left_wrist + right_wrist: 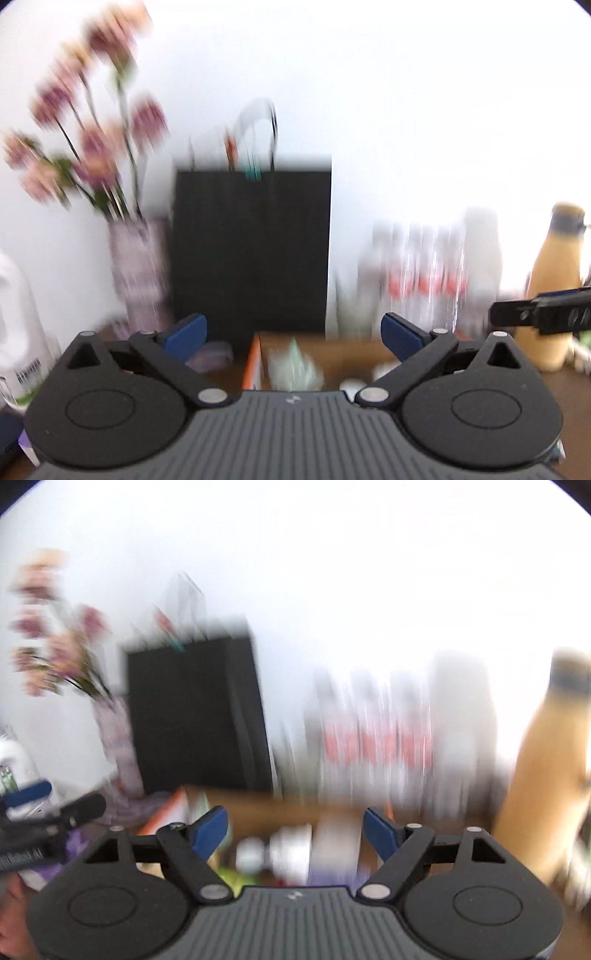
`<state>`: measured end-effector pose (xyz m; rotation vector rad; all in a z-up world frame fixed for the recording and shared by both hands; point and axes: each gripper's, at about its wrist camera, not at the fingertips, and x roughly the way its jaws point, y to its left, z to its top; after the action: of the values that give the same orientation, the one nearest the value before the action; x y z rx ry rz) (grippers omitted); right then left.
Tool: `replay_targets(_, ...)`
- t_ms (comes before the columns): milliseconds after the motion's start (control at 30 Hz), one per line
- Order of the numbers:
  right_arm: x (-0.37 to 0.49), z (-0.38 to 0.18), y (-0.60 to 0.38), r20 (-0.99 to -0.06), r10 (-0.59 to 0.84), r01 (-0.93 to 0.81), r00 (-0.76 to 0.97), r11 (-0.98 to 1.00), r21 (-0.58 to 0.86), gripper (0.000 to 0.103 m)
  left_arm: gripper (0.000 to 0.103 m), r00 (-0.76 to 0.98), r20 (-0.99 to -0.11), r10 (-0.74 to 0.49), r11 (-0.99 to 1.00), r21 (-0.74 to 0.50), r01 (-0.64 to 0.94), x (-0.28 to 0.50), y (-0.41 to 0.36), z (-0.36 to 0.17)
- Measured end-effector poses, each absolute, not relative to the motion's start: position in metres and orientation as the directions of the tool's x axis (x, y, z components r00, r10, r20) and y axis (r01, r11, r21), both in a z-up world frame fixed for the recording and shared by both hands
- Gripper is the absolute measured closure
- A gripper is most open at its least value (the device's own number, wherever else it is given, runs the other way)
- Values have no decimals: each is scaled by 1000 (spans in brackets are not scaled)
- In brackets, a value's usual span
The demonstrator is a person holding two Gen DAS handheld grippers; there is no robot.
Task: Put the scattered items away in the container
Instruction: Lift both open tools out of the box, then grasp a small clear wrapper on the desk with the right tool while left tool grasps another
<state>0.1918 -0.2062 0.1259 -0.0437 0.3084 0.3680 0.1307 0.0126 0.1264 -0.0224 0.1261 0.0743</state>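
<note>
Between picks, we hold the left gripper (pixel 293 334) and right gripper (pixel 295 830) wide and empty above the cardboard container (pixel 351 347) at six o'clock, next needing another scattered item.

The brown desk (pixel 576 391) runs up to a white wall, and both views are smeared by motion. Along its back edge stand, from the left, a white jug (pixel 18 321), a patterned vase (pixel 138 273) of pink flowers, a tall black bag (pixel 253 247), a row of clear bottles (pixel 424 273) with red labels, and a yellow bottle (pixel 554 291) towards the right end. Just in front of the black bag an open cardboard box (pixel 354 347) sits on the desk, with blurred pale things inside that cannot be told apart. Between vase and box lies a small purplish thing (pixel 212 356), too blurred to name.
</note>
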Motion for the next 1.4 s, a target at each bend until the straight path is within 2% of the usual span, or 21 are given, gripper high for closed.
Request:
replay_targets(33,178,119,-203,-231,353,-369,907,929,-30,21,0,991,-116,70,996,-43,-75,123,13,122)
replay_targets(100,163,107,-196,-182,351,-364,919,930,-45,20,0,989,-135,60,995,-76,-71,115,16,116)
replay_targets(200,160,100,-192,-188,370,-376,910,927,2,20,0,985,-157,68,997,-30,-74,108,16,111)
replay_targets(367,144,100,-182,-190,353,-364,916,931,-29,17,0,975,-197,106,994,20,-104,79,21,104)
replay_targets(500,88,93,-198,-124,425,-425,897,905,26,6,0,960,-268,80,994,-46,-96,39,25,83)
replay_targets(633,34,66,-218,-125,392,-390,911,920,39,6,0,951,-305,56,993,-86,-86,7,26,60)
replay_targets(733,17,42,-233,-209,319,-313,925,948,62,6,0,940,-338,42,994,-81,-74,-5,25,49)
replay_targets(867,20,20,-249,-329,242,-248,913,968,24,7,0,907,-417,-67,997,-73,40,4,12,35)
replay_targets(933,24,16,-255,-360,237,-244,902,969,24,7,0,882,-463,-91,996,-37,83,17,2,29)
replay_targets(1067,41,16,-251,-385,247,-272,889,962,-12,8,0,865,-479,-150,988,-37,151,46,-2,32)
replay_targets(1133,56,18,-245,-404,258,-292,878,956,-25,10,2,851,-505,-143,989,-36,144,66,2,32)
replay_targets(1167,65,18,-241,-419,268,-307,867,951,-29,18,5,844,-523,-123,992,-34,124,77,6,32)
replay_targets(1267,90,15,-224,-453,304,-350,838,937,-18,21,14,825,-556,-101,995,-70,74,107,20,26)
replay_targets(1300,100,14,-216,-463,314,-357,829,934,-5,25,17,820,-567,-84,996,-80,47,117,25,23)
replay_targets(1367,116,12,-199,-478,369,-401,797,915,38,32,35,817,-576,-30,997,-80,-21,129,34,16)
replay_targets(1400,124,8,-190,-485,413,-440,771,896,64,35,36,815,-579,-19,995,-89,-40,132,39,14)
